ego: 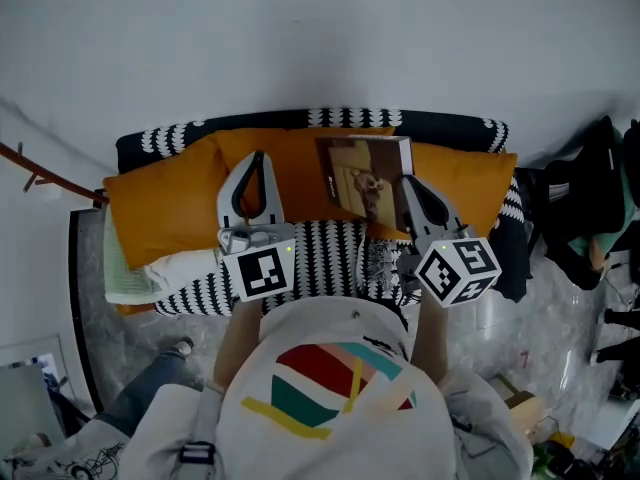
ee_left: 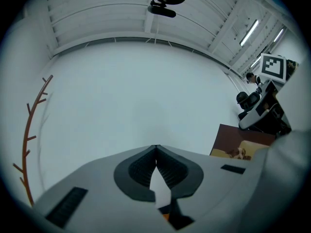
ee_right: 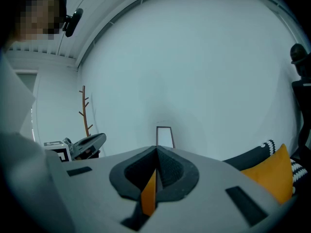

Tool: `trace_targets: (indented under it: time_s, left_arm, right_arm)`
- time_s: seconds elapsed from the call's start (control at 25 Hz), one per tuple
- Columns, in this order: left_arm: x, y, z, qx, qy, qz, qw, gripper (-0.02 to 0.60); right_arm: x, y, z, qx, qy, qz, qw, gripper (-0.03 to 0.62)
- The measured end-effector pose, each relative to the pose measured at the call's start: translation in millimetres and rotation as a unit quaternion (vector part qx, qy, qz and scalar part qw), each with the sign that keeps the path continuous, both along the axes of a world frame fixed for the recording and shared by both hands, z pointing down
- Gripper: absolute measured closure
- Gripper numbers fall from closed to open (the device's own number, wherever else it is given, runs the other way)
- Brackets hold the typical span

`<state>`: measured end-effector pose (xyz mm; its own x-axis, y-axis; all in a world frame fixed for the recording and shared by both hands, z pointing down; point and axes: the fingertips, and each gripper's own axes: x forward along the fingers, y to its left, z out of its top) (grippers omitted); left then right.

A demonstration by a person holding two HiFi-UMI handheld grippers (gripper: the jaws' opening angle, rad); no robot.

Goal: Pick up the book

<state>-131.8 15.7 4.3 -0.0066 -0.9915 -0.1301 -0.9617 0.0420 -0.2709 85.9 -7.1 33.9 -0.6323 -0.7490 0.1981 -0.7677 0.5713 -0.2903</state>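
Note:
The book (ego: 362, 176), brown-covered with a picture on its front, is lifted upright over the orange cushions (ego: 170, 203). My right gripper (ego: 405, 180) is shut on its right edge. From the right gripper view the book (ee_right: 164, 137) shows edge-on just past the shut jaw tips (ee_right: 156, 149). From the left gripper view the book (ee_left: 241, 143) hangs against the white wall with the right gripper (ee_left: 265, 111) on it. My left gripper (ego: 257, 156) is shut and holds nothing, a little left of the book; its tips (ee_left: 156, 147) meet.
A sofa with a black-and-white patterned cover (ego: 330, 253) lies below the grippers. A pale cushion (ego: 125, 268) sits at its left end. A brown coat rack (ego: 40, 173) stands by the wall at left. Dark clothing (ego: 590, 208) hangs at right.

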Motion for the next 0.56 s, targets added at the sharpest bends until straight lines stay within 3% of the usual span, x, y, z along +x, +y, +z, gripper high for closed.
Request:
trace_targets:
  time_s: [0.56]
  left_arm:
    - [3.7,2.0,4.0,-0.003,0.004,0.003,1.0000,0.574]
  right_arm:
    - [2.1,5.5,-1.7,0.003,0.006,-0.002,1.000,0.582]
